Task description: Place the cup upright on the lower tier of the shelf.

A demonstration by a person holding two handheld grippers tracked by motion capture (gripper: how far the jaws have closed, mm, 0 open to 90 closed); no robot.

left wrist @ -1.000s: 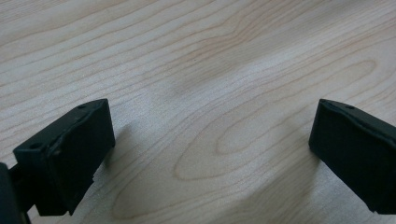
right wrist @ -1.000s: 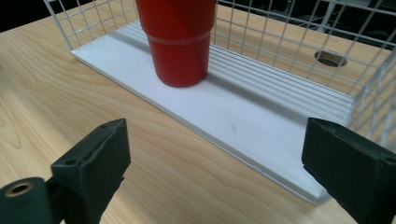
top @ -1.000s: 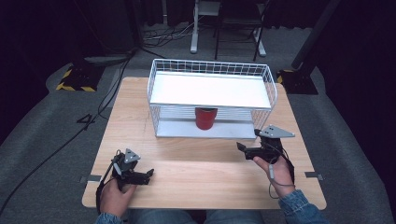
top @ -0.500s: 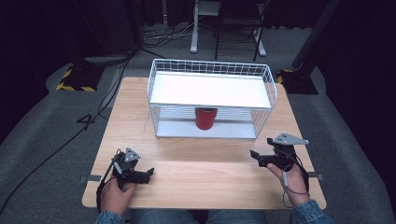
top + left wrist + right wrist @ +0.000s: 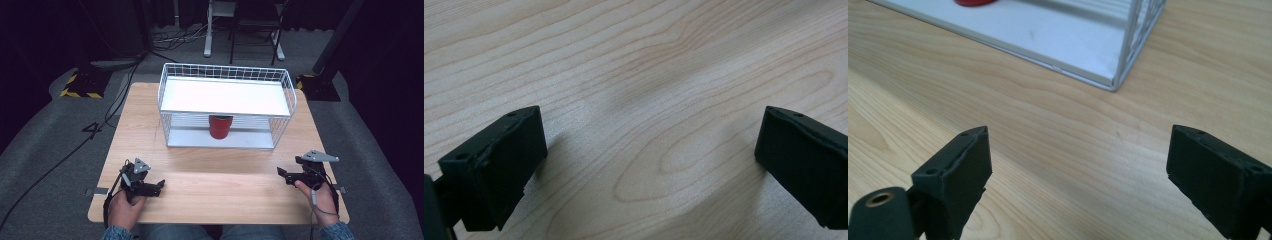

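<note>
From the high view we see the left gripper (image 5: 159, 186) and right gripper (image 5: 281, 173) low at the near desk (image 5: 220, 165) corners, well apart from the red cup (image 5: 220, 126) on the wire rack (image 5: 226, 105)'s lower shelf. In the left gripper view its jaws are released over bare wood. In the right gripper view the jaws gape, empty; a careless reach could catch the rack's corner post. We read no writing anywhere
</note>
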